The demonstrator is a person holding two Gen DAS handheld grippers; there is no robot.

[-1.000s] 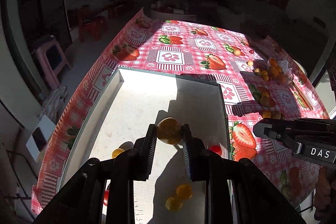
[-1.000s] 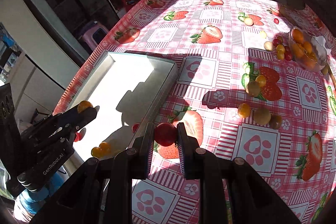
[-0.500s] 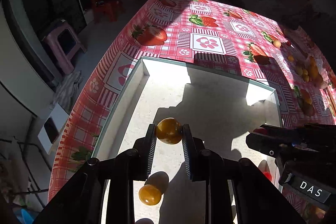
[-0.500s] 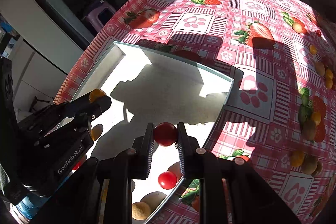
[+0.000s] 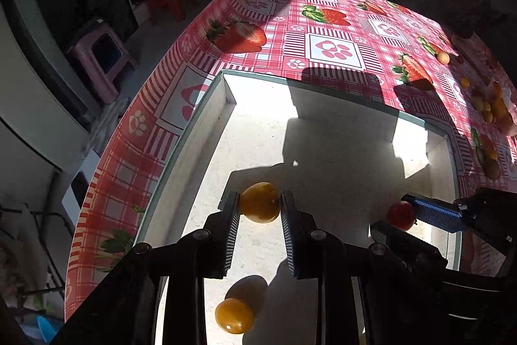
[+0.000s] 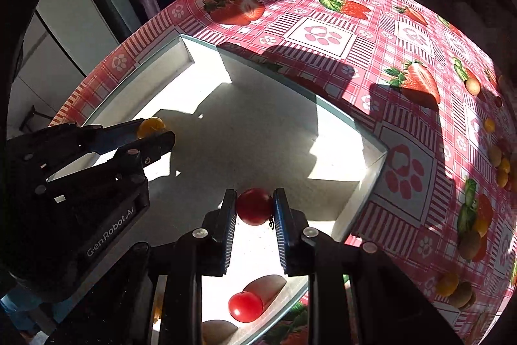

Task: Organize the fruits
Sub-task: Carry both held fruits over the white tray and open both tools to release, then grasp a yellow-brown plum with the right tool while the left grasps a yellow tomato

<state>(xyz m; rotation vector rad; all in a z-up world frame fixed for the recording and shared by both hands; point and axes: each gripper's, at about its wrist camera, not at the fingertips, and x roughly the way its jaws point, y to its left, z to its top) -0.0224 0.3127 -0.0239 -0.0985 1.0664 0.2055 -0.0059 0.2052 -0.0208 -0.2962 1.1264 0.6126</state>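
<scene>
My left gripper is shut on a yellow tomato and holds it above the white tray. Another yellow tomato lies on the tray floor below it. My right gripper is shut on a red tomato over the tray's right part. A second red tomato lies on the tray floor beneath. The right gripper also shows at the right of the left wrist view, and the left gripper shows at the left of the right wrist view.
The tray sits at the near left of a table with a red strawberry-print cloth. Several loose yellow, red and brown fruits lie on the cloth to the right. A pink stool stands on the floor to the left.
Both grippers have moved forward and lower over the tray with their tomatoes still held. The tray now fills more of both views.
</scene>
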